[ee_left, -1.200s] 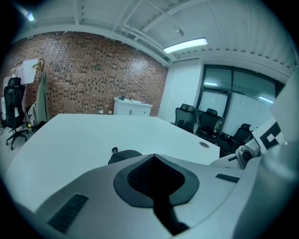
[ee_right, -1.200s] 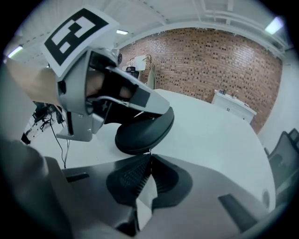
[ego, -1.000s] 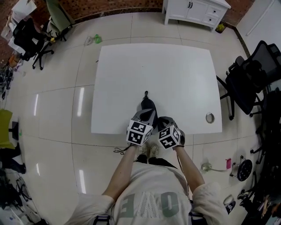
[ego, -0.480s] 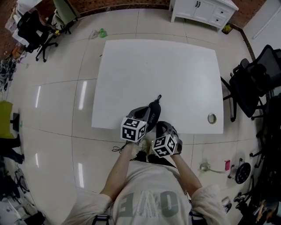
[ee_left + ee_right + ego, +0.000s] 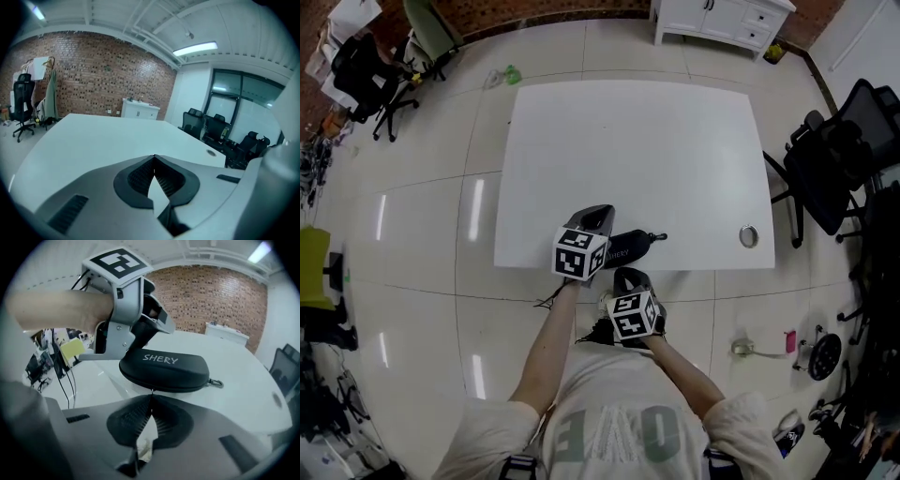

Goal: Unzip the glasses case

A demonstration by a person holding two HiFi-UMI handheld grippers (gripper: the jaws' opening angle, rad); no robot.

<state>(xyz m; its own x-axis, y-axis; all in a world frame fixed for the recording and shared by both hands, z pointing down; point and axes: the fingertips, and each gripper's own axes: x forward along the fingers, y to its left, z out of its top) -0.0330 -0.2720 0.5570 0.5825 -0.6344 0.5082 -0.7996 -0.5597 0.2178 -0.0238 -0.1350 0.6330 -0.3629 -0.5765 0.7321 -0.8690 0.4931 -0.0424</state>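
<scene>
Case (image 5: pixel 628 247) lies by the near edge of the table (image 5: pixel 628 131), lettering up. At its left end I've got the left gripper (image 5: pixel 153 156), jaws together, nothing between them that I can see. Moving right, the right gripper (image 5: pixel 151 393) has its jaws closed too, tips aimed at the case's near seam; whether they touch it, I can't tell. A clip (image 5: pixel 215 382) sticks out at the far right
</scene>
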